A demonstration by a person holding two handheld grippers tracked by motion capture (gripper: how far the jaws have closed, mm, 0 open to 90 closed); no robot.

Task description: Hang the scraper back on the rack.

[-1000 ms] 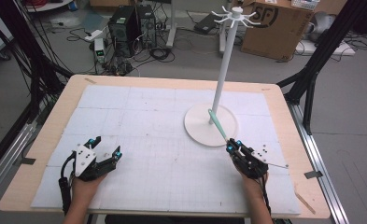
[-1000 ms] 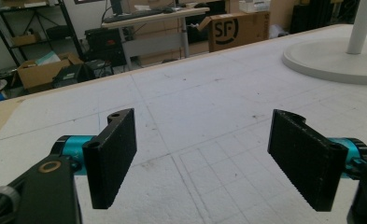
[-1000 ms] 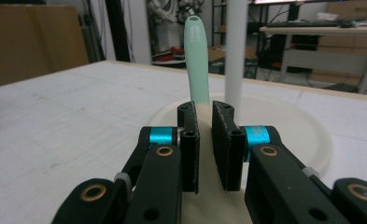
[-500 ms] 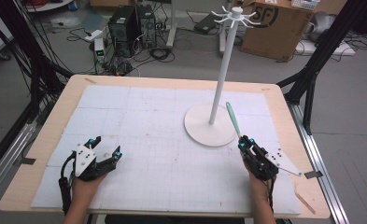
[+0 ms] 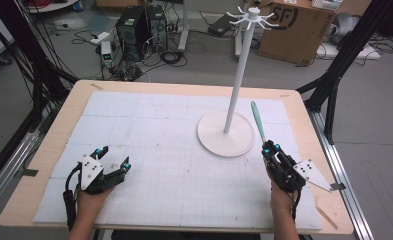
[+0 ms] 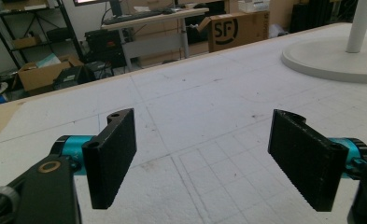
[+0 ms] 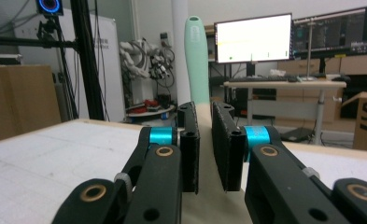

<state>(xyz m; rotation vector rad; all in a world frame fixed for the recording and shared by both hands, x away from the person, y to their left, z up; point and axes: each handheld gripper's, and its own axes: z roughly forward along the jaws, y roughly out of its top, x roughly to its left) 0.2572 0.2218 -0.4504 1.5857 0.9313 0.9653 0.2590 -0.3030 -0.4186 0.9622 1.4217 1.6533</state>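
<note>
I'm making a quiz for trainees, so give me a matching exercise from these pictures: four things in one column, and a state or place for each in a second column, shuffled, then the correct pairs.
Things:
1. left gripper
2. right gripper
3. slim mint-green plastic handle
4. tall white hook stand with round base

States or places:
A. stands upright on the white gridded mat
B. jaws wide apart, nothing between them
C. sticks out beyond closed jaws, lifted off the table
D. jaws closed on a tool

Pairs: 1-B, 2-D, 3-C, 4-A

Smooth matt mint handle [image 7: 196, 60]; wooden table [image 5: 184, 89] under white gridded mat [image 5: 174, 145].
</note>
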